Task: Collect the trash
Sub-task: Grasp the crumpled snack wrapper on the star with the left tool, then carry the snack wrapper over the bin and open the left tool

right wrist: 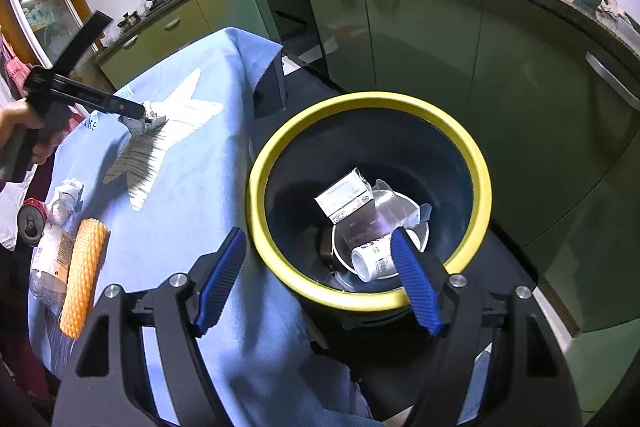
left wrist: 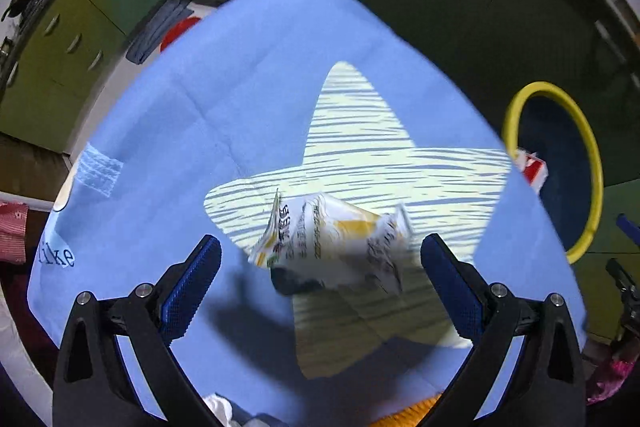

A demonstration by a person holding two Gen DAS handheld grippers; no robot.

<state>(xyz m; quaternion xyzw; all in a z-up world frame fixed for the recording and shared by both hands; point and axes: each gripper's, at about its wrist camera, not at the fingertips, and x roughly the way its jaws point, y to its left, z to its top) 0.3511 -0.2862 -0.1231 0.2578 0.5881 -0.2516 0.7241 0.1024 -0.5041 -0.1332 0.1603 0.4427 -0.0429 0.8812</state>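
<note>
Left gripper (left wrist: 320, 269): fingers spread wide, straddling a crumpled wrapper (left wrist: 332, 247) without touching it; nothing held yet.
Crumpled wrapper: lies on the pale star print of the blue cloth (left wrist: 168, 115) covering the bench, between the blue pads and a little ahead of them; the left wrist view shows it blurred, so its exact edges are hard to tell.
Wrapper axis: long axis runs roughly left to right across the gap between the fingers, tilted slightly, with the printed white end to the left and the torn, darker end lower down.
Right gripper (right wrist: 320, 281): fingers wide apart and empty, hanging over the near rim of the yellow-rimmed bin (right wrist: 486, 195).
Bin: stands just beside the bench's right edge, already holding a small carton (right wrist: 344, 195), a cup and a roll.
Waiting trash: a can (right wrist: 30, 223), a plastic bottle (right wrist: 50, 259) and an orange foam net (right wrist: 82, 275) lie at the bench's left end.
Risk, grip: closing along the long axis, I reckon the pads may only fold the light paper and let it spring out.
Risk, cloth: fingers set too low could pinch the cloth and drag it, shifting the other trash.
Risk, carry: a loose hold may drop the wrapper short of the bin.
</note>
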